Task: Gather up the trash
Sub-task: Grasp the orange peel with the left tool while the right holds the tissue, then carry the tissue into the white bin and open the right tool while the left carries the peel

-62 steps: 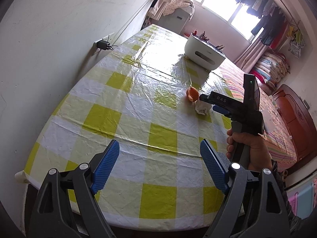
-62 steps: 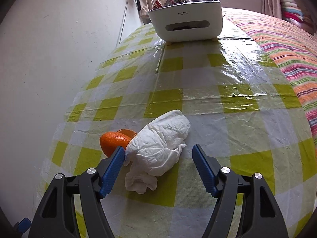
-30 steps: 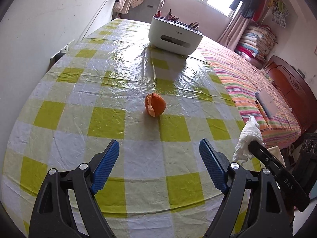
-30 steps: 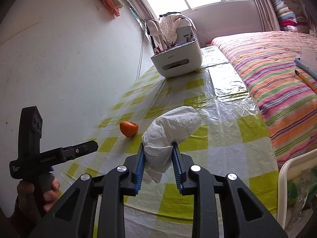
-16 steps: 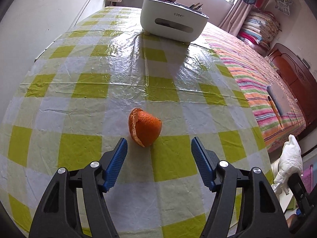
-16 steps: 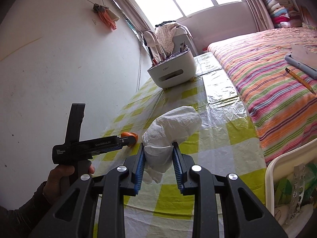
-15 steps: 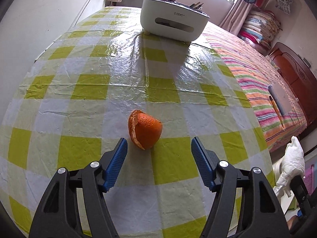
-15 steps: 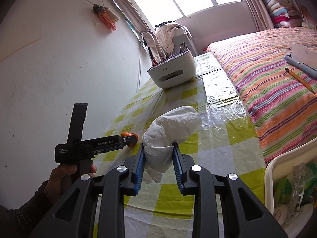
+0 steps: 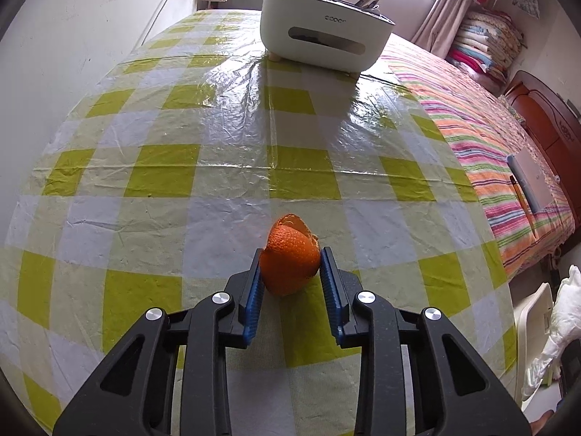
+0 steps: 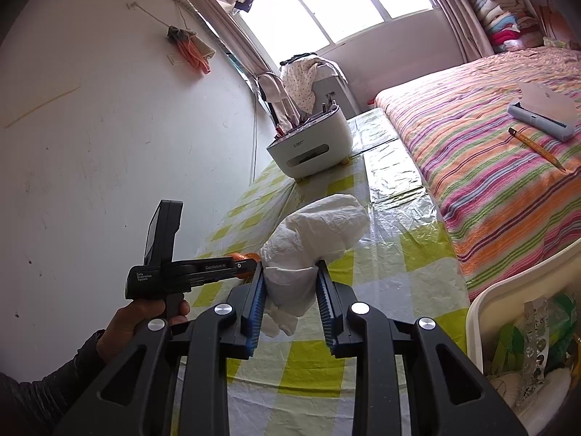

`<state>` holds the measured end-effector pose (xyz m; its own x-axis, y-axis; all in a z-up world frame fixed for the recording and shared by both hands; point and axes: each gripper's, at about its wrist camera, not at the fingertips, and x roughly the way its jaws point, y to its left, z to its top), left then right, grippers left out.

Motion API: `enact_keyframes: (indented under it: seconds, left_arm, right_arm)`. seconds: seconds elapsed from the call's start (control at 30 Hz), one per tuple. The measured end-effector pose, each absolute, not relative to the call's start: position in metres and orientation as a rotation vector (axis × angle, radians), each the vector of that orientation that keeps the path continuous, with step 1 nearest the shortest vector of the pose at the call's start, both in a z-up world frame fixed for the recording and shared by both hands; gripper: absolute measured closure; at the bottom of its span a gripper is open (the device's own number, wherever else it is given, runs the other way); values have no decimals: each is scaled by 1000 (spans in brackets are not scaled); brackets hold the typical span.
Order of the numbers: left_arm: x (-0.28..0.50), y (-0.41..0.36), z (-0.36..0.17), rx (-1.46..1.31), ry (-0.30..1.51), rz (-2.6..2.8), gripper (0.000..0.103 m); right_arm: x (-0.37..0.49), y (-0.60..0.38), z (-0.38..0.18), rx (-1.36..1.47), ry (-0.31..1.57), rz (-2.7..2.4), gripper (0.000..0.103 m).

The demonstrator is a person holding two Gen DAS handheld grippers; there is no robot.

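The checked tabletop [image 9: 225, 138] lies bare and open between the wall on one side and its long edge against the striped bed [image 10: 483, 152] on the other, with a white bin [image 10: 486, 312] holding rubbish just past the near corner. A white organiser box [image 9: 323, 32] with utensils stands well off at the far end, and nothing blocks the way near the claws. The left claw [image 9: 290, 276] is clamped on the orange peel [image 9: 290, 261], which sits on the tabletop near its front edge, while the right claw [image 10: 290, 290] is clamped on a crumpled white tissue [image 10: 316, 232] held above the tabletop, close to the bin.
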<state>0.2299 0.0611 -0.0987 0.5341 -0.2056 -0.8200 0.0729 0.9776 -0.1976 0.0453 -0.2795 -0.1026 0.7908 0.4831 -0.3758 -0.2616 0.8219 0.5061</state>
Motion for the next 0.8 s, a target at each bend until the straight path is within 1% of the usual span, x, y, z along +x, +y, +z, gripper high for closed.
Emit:
enact_keyframes:
  seconds: [0.13,0.33,0.57,0.8]
  left_arm:
    - [219,52,-95,-114,976,-173,78]
    - [183,30,-79,-89,934,-233,79]
    - [136,-14,-56,-68,899,-371,79]
    - [104,-57,-41,-62,894,-478,78]
  right_arm:
    - [42,-283,-103,452,509,397,76]
    - [29,-296,-106,465,488,330,76]
    - [13,-323,-109,525,447,237,76]
    - [0,-355,-114,576,426,95,76]
